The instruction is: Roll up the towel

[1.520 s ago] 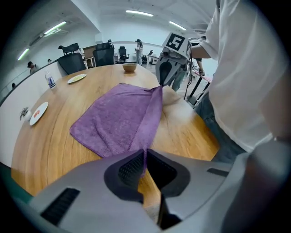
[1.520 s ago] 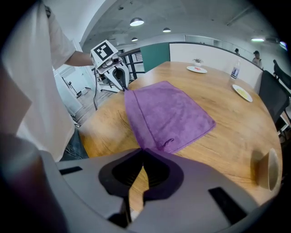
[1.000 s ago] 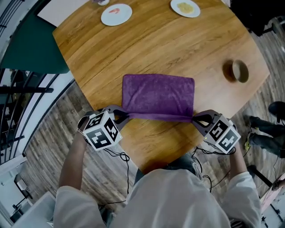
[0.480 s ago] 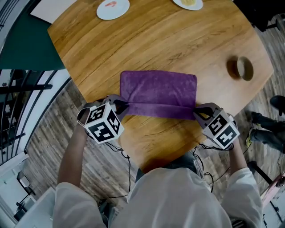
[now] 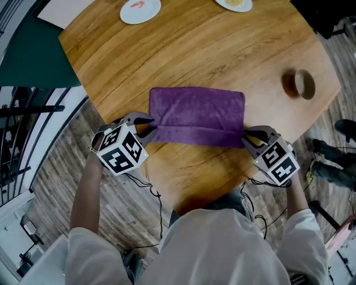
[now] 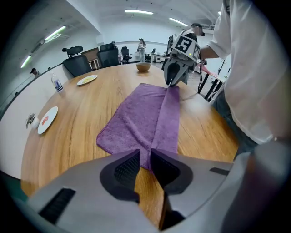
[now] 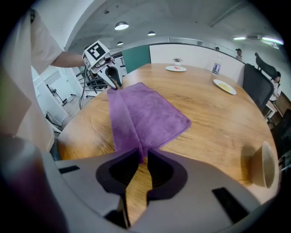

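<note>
A purple towel point(image 5: 197, 111) lies flat on the round wooden table point(image 5: 222, 50), its near edge turned over into a narrow folded band point(image 5: 194, 135). My left gripper point(image 5: 150, 129) is at the band's left end and my right gripper point(image 5: 245, 136) at its right end. Both pairs of jaws are opening. In the left gripper view the towel's point(image 6: 141, 113) folded edge sits in the slim gap of the left gripper point(image 6: 144, 157). The right gripper point(image 7: 142, 157) shows the same over its end of the towel point(image 7: 141, 109). Neither pair of pads visibly presses the cloth.
Two white plates point(image 5: 140, 8) point(image 5: 236, 4) sit at the table's far side, and a wooden bowl point(image 5: 300, 84) stands far right. The near table edge point(image 5: 194, 195) runs just behind the grippers. A small bottle point(image 6: 56, 84) stands beyond the plates.
Both grippers have carried the towel's near edge forward, so the folded band is wider. Their jaws have parted slightly.
</note>
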The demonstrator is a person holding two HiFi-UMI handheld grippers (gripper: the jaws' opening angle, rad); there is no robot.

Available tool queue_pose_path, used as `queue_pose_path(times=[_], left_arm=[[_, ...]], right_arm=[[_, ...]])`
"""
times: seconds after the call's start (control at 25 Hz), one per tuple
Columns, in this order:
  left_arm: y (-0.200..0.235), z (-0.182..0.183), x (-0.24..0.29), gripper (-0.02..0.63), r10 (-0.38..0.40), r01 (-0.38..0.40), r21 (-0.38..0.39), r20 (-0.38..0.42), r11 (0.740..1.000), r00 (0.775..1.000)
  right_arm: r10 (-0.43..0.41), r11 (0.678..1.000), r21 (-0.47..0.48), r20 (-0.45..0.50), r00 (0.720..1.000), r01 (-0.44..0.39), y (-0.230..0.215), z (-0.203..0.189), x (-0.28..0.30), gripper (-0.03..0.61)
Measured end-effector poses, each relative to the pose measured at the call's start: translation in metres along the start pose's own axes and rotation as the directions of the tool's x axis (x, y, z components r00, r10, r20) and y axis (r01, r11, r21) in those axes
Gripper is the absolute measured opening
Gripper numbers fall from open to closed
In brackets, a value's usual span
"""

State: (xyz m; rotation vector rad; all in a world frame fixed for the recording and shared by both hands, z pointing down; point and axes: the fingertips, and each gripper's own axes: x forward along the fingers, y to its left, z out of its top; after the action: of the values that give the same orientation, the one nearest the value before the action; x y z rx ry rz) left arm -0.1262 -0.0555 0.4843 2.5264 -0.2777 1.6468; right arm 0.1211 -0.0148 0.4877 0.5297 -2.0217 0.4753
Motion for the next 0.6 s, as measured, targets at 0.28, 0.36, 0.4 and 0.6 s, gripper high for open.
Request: queue_pose_path(times=[0.28,0.36,0.4,0.6], left_arm=[[-0.026,0.012,-0.028,0.083,0.033,-0.034,0.008,0.062,0.999,0.998],[-0.047,0.014,-0.027,0.083,0.011,-0.013,0.03,0.065,0.999,0.998],[-0.056,0.013,-0.024,0.083,-0.001,-0.002,0.039,0.061,0.999,0.998],[-0.076,0.0,-0.012,0.083,-0.003,0.002,0.072,0.026,0.997,1.0]], right_arm=[[-0.038,0.999,-0.033,0.038,0.999,0.039,0.006,0.007,-0.024,0.087],[-0.026,0.998,-0.062,0.044,0.999,0.029,0.018,0.009,-0.027,0.086],[-0.02,0.997,-0.078,0.04,0.999,0.023,0.024,0.009,-0.027,0.086],[-0.003,0.987,-0.159,-0.019,1.0,0.0,0.049,0.0,-0.013,0.086]])
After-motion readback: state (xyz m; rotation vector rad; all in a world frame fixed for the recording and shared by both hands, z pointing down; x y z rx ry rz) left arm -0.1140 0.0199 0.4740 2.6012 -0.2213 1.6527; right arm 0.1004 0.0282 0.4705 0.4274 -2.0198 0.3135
